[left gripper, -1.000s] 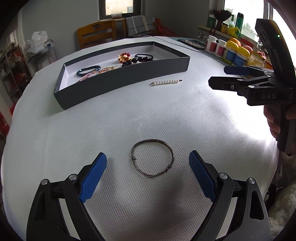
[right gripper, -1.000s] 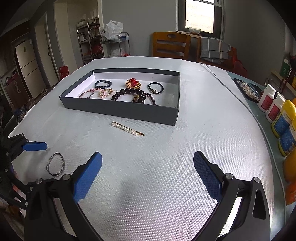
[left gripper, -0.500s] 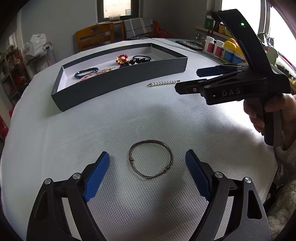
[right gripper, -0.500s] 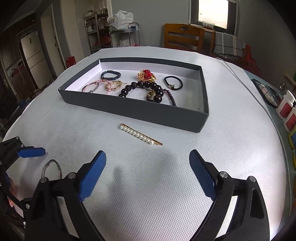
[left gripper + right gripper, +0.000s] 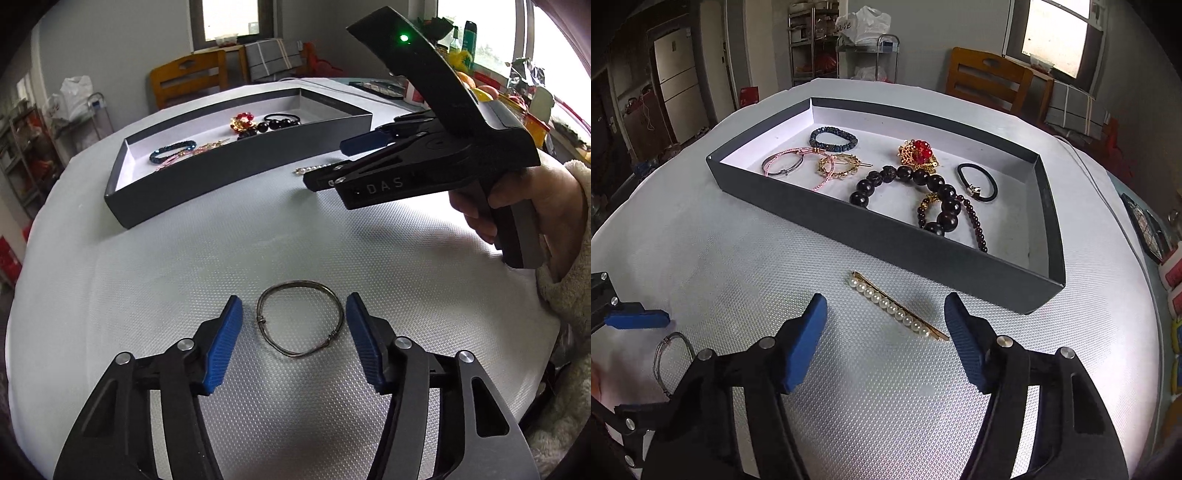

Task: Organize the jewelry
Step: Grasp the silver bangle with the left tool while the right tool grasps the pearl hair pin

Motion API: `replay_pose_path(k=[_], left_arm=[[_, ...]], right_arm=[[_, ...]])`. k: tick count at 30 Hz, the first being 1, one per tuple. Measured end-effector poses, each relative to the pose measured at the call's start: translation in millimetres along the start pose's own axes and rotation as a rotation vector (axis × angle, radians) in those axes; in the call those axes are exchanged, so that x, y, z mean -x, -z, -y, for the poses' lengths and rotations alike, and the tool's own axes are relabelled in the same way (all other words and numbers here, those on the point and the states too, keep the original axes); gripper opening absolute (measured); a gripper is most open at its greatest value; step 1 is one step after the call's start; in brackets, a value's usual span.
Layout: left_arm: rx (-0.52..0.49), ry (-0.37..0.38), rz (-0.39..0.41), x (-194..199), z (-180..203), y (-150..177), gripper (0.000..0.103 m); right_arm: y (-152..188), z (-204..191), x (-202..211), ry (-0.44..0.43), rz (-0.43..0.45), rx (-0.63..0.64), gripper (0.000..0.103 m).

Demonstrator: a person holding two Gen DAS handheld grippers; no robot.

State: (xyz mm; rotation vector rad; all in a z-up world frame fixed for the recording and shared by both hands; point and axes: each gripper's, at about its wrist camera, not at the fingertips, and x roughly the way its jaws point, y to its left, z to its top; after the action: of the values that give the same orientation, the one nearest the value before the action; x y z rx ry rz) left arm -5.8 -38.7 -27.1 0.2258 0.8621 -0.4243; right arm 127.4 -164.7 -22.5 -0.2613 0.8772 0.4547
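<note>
The right gripper (image 5: 364, 147) hides most of the pearl clip (image 5: 303, 170) in the left view, and the tray's (image 5: 886, 236) near wall cuts off the dark beads (image 5: 942, 206).

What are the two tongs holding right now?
Nothing. The left tongs sit open around the silver bangle, and the right tongs sit open around the pearl hair clip.

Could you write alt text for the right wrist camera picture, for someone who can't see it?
An open two-finger gripper with blue pads hovers over a pearl hair clip lying on a white textured table. Just beyond the clip sits a dark shallow tray holding bracelets, a red-and-gold brooch and a black hair tie. A thin metal bangle lies at far left.
</note>
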Motion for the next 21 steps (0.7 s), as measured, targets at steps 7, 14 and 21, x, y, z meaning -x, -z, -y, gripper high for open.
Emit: replay_pose_path(k=[7,14,21], left_arm=[[0.005,0.008,-0.001,0,-1,-2,0.051],[0.052,0.014,-0.006,-3,-12,-8,0.05],[0.083,0.022,-0.007,-6,-21,-11,0.05]], right_arm=[[2,-1,4,-0.047,-0.007,-0.028,0.02],[8,-3,9,-0.056,-0.018,-0.065,0.01],[16,-1,16,-0.071,-0.018,-0.108,0.009]])
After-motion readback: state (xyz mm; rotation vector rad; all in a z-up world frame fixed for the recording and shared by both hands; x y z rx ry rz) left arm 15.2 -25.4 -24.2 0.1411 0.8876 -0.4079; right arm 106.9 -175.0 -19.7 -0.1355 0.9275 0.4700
